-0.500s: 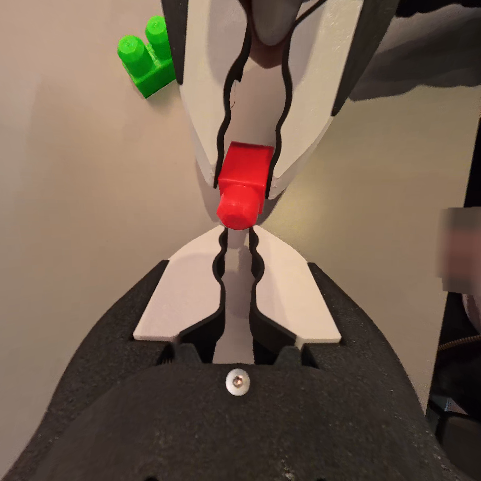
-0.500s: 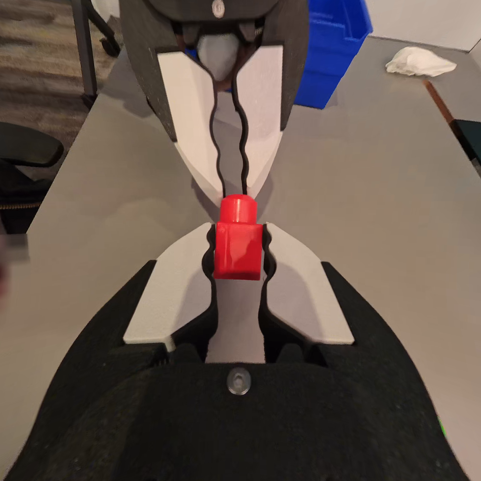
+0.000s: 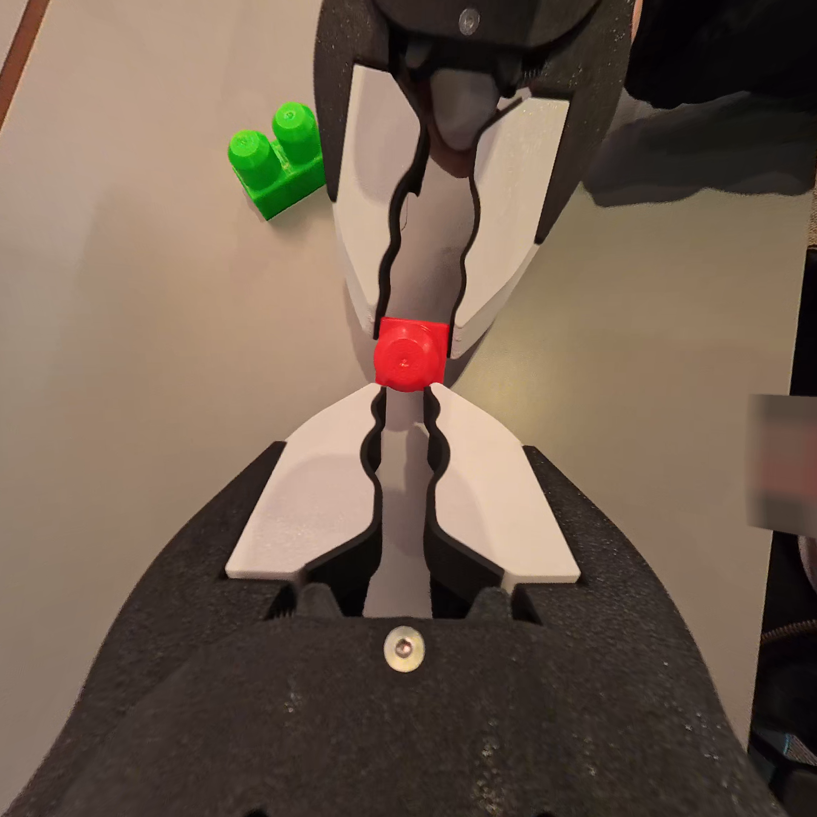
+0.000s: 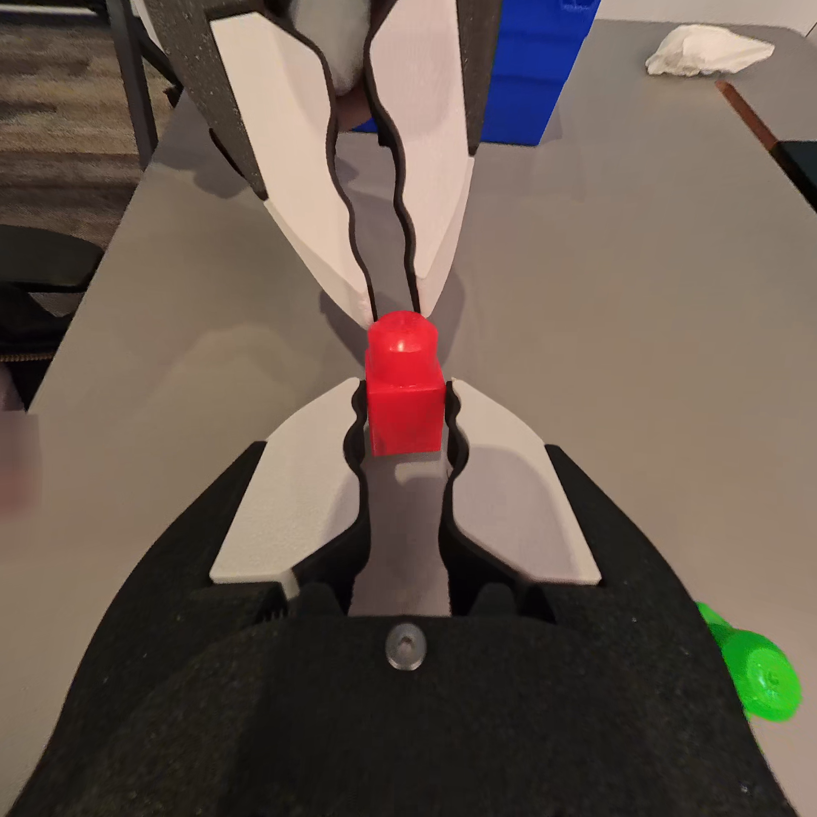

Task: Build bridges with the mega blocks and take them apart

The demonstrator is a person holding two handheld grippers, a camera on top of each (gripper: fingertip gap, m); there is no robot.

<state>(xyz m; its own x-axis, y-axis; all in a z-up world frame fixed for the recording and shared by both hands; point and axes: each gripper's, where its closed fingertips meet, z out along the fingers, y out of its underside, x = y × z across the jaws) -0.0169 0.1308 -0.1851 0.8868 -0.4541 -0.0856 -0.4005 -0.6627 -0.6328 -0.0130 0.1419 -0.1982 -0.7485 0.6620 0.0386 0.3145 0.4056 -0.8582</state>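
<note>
A red one-stud block (image 4: 404, 415) is held in my right gripper (image 4: 404, 415), which is shut on its square body, stud pointing away. My left gripper (image 3: 404, 391) faces it head-on, its jaws a narrow gap apart and its tips right at the stud of the red block (image 3: 404, 360). Whether they touch it I cannot tell. In the right wrist view the left gripper (image 4: 395, 311) comes down from the top onto the stud. A green two-stud block (image 3: 274, 168) lies on the grey table (image 3: 132, 398), beside the right gripper (image 3: 412, 342). It also shows in the right wrist view (image 4: 760, 672).
A blue bin (image 4: 530, 75) stands at the table's far end behind the left gripper. A crumpled white cloth (image 4: 707, 48) lies at the far right. A dark chair (image 4: 40, 265) stands off the table's left edge. A brown strip (image 4: 747, 119) runs along the right edge. The grippers are tip to tip, or close to it.
The two grippers have closed in on each other. The red block has tilted so its stud points straight at the left wrist camera, right at the left fingertips.
</note>
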